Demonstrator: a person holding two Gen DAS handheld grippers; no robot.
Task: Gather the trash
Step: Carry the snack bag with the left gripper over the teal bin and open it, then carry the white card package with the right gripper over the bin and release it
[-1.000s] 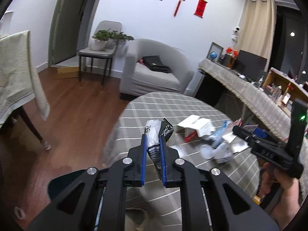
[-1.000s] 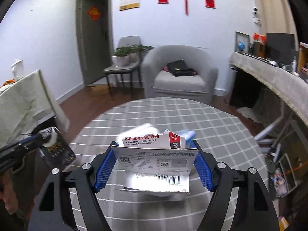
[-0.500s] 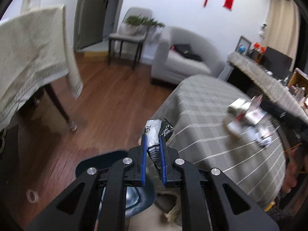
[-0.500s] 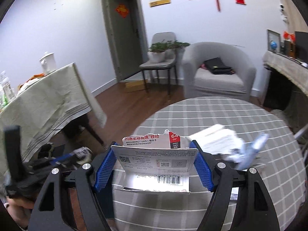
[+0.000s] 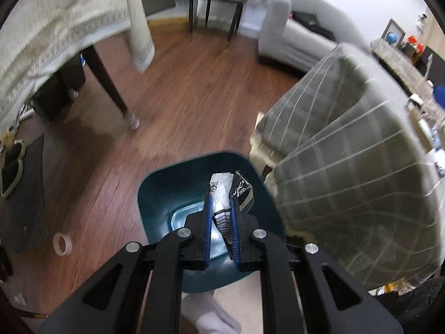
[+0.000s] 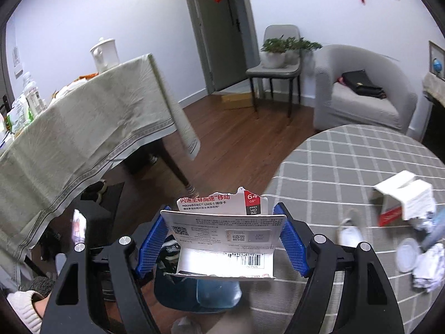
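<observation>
Here the step in hand looks like the drop-off. At the bottom centre of the left wrist view, the left gripper (image 5: 221,211) has its jaws narrowed on a black-and-white snack wrapper (image 5: 226,194), and it hangs directly over the open mouth of the dark teal bin (image 5: 155,192) on the floor. Inside the bin only a pale, shiny patch at its bottom shows; I cannot tell whether that is trash or a liner. The next move, as I judge it, calls for spreading those jaws so the wrapper falls clear inside the rim.

In the lower middle of the right wrist view, the right gripper (image 6: 222,239) holds a torn memory-card package (image 6: 225,236) between widely set jaws. Part of the bin shows beneath it at the bottom of the frame, so this piece seems due to follow.

Farther right in that view, the checked round table (image 6: 347,161) carries more litter: a white-and-red carton (image 6: 400,203) and crumpled paper (image 6: 428,267).
</observation>
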